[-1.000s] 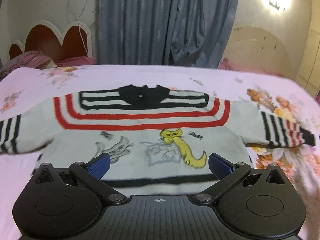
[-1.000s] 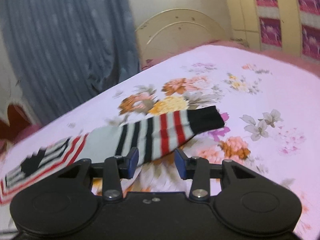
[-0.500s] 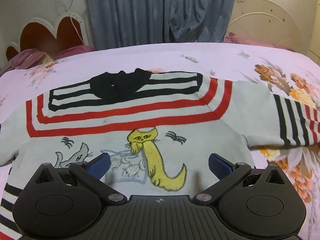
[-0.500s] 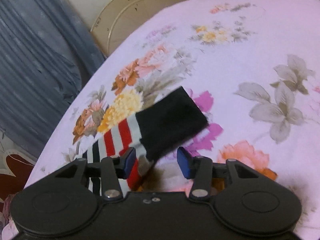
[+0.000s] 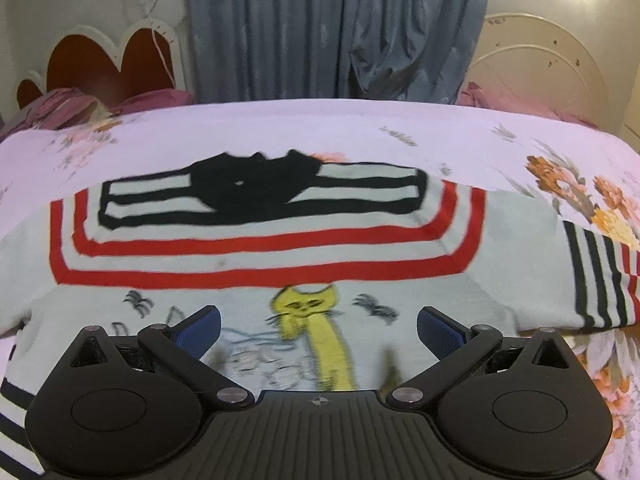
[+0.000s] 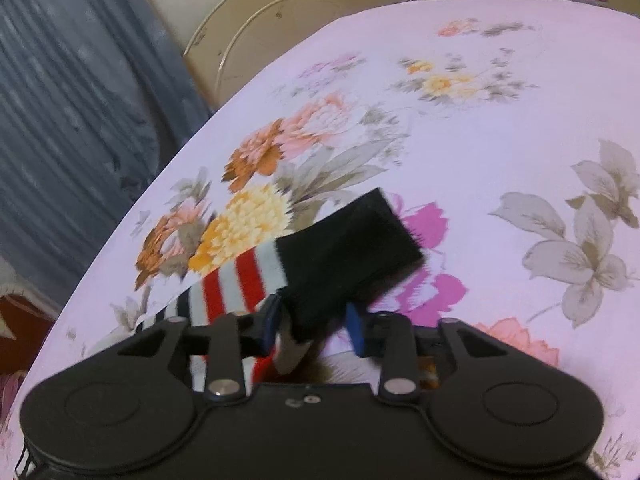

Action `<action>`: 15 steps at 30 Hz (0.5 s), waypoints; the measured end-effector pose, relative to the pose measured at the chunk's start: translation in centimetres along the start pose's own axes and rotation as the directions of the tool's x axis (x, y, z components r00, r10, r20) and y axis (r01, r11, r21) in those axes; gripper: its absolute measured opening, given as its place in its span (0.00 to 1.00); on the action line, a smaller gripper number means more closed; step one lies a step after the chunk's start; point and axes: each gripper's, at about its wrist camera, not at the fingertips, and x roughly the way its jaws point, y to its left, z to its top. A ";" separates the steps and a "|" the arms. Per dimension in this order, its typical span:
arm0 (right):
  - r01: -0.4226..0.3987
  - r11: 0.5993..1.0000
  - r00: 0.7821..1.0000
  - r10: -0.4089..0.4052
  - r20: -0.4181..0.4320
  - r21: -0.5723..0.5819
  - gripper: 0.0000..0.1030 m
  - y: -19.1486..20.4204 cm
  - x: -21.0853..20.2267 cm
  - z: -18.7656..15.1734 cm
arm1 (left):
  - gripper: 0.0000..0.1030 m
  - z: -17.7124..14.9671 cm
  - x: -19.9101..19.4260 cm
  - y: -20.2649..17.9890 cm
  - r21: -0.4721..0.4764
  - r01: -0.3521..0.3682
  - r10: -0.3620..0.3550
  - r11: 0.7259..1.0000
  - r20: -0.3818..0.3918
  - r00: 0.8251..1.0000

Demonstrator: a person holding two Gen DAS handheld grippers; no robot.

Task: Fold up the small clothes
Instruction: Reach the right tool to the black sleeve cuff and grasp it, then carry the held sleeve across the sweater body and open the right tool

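And there it was, the little sweater spread flat and face up on the bed, its black collar toward the far edge by the blue curtain, red and black bands across the chest, a yellow cat stitched lower down. The left tongs hung over the sweater's lower front, jaws spread wide, blue pads well apart with nothing between them but the knit beneath. Over on the right side of the bed, the striped sleeve stretched out across the flowered sheet, ending in a black cuff. The right tongs sat right at that cuff, half parted, the near corner of the cuff lying in the gap between the pads; the left pad looked to be against the cloth, the right pad just clear of it, so no firm pinch showed. A cream headboard stood beyond the bed's far corner.
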 end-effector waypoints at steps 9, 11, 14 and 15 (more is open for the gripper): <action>-0.030 0.980 0.999 0.026 0.022 0.195 0.18 -1.4 0.1 -0.9 | 1.00 -0.5 1.1 5.2 -0.038 -0.004 0.004 0.999 -0.002 1.000; -0.015 0.982 1.000 0.011 0.023 0.186 0.10 -1.5 0.5 -0.4 | 1.00 -0.5 1.1 6.5 -0.058 -0.009 0.009 0.998 -0.005 1.000; 0.069 0.997 0.997 -0.071 0.043 0.028 0.09 0.8 0.4 -0.3 | 1.00 -0.8 1.3 8.5 -0.090 0.002 -0.003 0.996 -0.018 1.000; 0.106 0.994 0.993 -0.104 0.057 -0.029 0.08 1.8 0.3 -0.4 | 1.00 -0.9 1.4 9.2 -0.114 0.007 -0.010 0.993 -0.024 1.000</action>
